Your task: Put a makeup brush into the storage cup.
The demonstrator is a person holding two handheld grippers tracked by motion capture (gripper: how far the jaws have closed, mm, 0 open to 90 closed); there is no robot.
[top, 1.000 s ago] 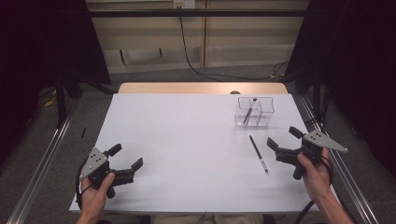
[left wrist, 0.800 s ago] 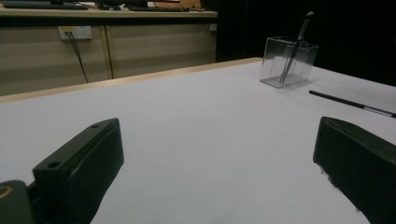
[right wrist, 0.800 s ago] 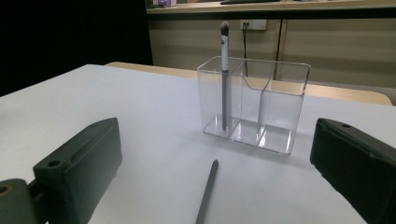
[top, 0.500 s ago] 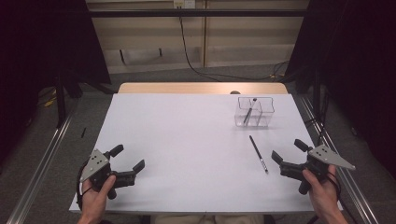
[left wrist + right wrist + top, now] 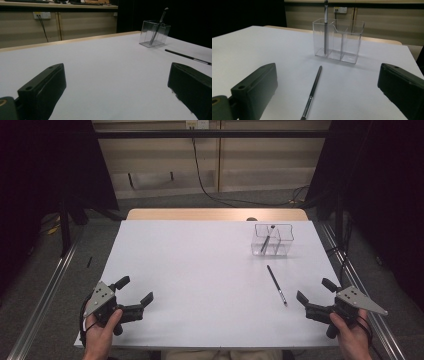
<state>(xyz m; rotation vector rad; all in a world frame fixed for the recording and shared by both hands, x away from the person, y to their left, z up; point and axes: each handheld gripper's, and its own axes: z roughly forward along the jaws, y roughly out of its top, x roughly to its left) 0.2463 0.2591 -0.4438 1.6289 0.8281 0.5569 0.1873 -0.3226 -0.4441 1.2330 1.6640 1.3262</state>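
A clear plastic holder [image 5: 272, 240] [image 5: 338, 40] [image 5: 154, 33] with compartments stands at the far right of the white table [image 5: 200, 270]. One dark pen [image 5: 325, 27] stands upright in its left compartment. A second dark pen [image 5: 276, 285] [image 5: 312, 92] [image 5: 187, 57] lies flat on the table in front of the holder. My right gripper [image 5: 316, 292] is open near the right front corner, just right of the lying pen, with nothing between its jaws. At the left front corner my left gripper [image 5: 134, 290] is open and holds nothing.
A bare wooden strip [image 5: 215, 214] runs along the table's far edge. Metal rails [image 5: 45, 285] flank both sides of the table. A black cable [image 5: 200, 165] hangs down the wall behind.
My right gripper has drawn back toward the front edge and slightly right, away from the lying pen. The left gripper has barely moved.
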